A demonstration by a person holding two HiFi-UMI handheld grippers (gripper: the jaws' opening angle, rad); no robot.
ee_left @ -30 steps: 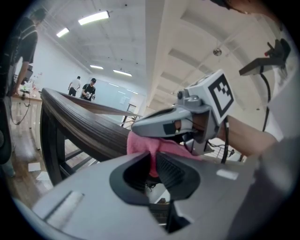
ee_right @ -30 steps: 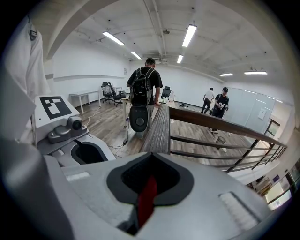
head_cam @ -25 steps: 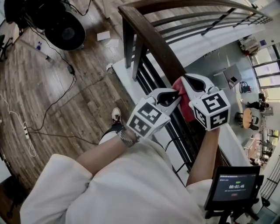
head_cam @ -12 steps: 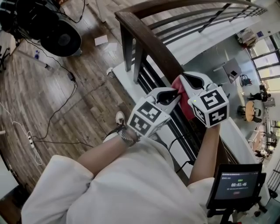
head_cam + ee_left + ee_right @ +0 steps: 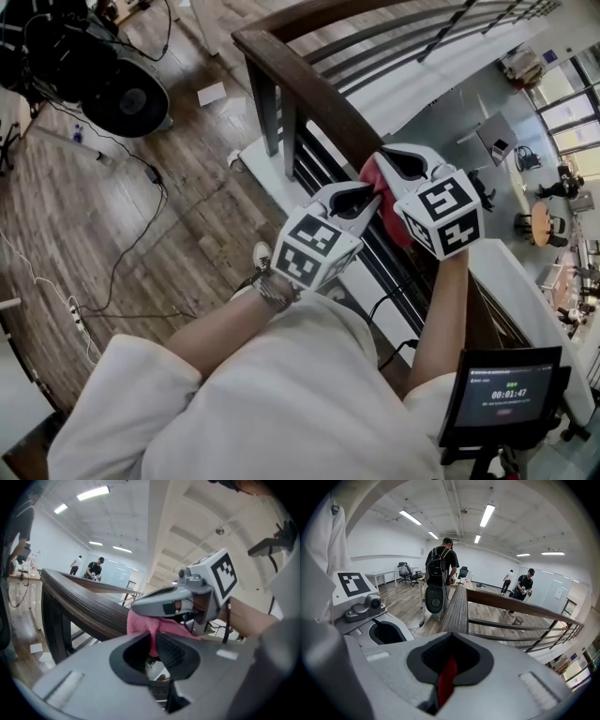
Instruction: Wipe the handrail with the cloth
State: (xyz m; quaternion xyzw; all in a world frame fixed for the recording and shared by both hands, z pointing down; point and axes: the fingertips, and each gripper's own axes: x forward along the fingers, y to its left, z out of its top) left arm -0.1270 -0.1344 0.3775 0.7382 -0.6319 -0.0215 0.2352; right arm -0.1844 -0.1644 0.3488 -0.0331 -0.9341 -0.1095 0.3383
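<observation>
Cloth [image 5: 394, 225], pink-red, draped over the dark wooden handrail [image 5: 309, 89] of a balcony and pinched from both sides by 2 handheld grippers that sit almost touching. The left gripper [image 5: 373, 199] is clamped on a thick fold of it, which shows in the left gripper view as a pink strand running down between the ribbed pads. The right gripper [image 5: 382, 159] is closed tight on only a thin edge, a narrow red sliver between its jaws in the right gripper view. Likely risks: friction against the wood could pull that thin edge out, leaving 1 side loose; a freed cloth could drop past the rail to the lower floor [image 5: 450, 103] beyond; the bunched fabric may touch only a narrow strip of rail, leaving parts unwiped; the 2 grippers, so close together, could knock each other, or a hard jaw tip could scrape the wood; the power strip [image 5: 80, 321] and cables on the plank floor lie near the person's shoe [image 5: 262, 255] and could catch a step
</observation>
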